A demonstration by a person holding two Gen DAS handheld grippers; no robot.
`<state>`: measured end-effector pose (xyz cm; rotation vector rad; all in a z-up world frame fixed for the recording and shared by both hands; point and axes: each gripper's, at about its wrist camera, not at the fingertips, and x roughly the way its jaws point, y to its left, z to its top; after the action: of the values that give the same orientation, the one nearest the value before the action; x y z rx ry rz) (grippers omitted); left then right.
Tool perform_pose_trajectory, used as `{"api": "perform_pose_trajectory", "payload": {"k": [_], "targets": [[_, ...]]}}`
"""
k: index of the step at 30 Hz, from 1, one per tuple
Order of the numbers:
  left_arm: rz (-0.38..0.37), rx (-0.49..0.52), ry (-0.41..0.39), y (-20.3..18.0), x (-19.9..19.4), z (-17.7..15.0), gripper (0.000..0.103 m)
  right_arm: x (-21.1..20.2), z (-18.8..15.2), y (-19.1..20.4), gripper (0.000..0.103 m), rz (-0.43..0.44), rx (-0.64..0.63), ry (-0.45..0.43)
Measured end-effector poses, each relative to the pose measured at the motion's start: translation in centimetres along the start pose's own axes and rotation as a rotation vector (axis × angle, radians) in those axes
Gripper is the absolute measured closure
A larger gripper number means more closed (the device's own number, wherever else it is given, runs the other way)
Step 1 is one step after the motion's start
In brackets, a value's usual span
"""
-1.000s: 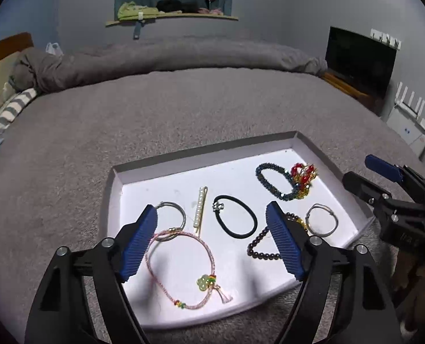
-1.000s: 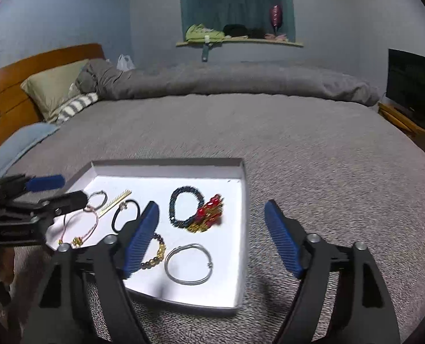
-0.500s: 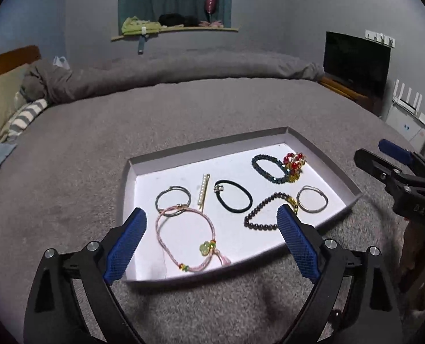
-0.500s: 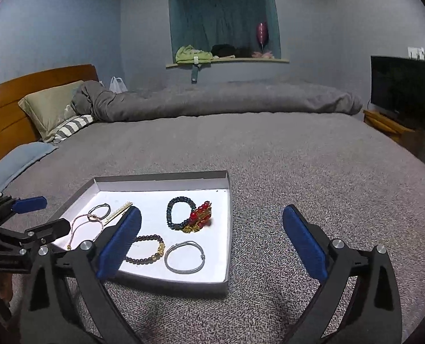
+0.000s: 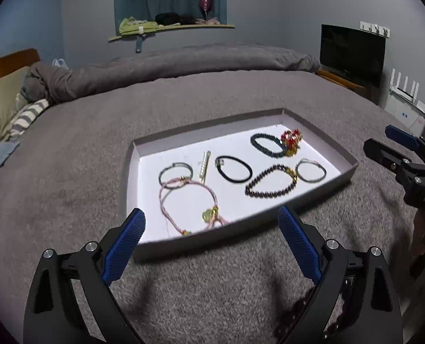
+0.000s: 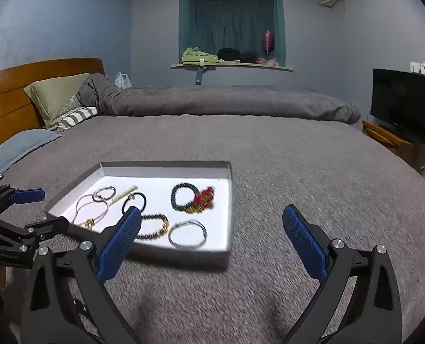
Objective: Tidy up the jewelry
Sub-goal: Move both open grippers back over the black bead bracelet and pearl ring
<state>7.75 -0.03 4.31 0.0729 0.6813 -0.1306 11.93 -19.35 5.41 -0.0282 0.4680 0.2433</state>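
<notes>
A shallow white tray lies on the grey bed. In it are a pink cord bracelet, a small silver ring bracelet, a pearl hair clip, a black hair tie, a dark bead bracelet, a silver bangle, and a black bead bracelet with red beads. My left gripper is open and empty, held near the tray's near edge. My right gripper is open and empty, right of the tray.
The grey bedspread spreads all around the tray. A rolled duvet and pillows lie at the far side. A TV on a wooden stand is at the right.
Both grippers have drawn back and up from the tray, which now looks smaller and farther. Both stay open and empty. The jewelry has not moved.
</notes>
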Motion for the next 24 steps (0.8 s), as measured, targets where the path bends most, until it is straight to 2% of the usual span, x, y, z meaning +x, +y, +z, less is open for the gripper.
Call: {"api": "perform_pose_trajectory", "payload": {"k": [4,9,24], "targets": [[-0.023,0.023,0.014,-0.4,-0.3,-1.1,0.008,-0.7,-1.1,-0.5,0.006,0.008,0.026,0.021],[-0.016,0.065,0.028,-1.0,-0.4,-2.5,0.008,-1.7,-2.9,-0.3,0.006,0.048,0.027,0.045],[-0.04,0.042,0.07,-0.3,-0.9,-4.5,0.007,-3.2,-6.1,2.1,0.006,0.111,-0.069,0.115]]}}
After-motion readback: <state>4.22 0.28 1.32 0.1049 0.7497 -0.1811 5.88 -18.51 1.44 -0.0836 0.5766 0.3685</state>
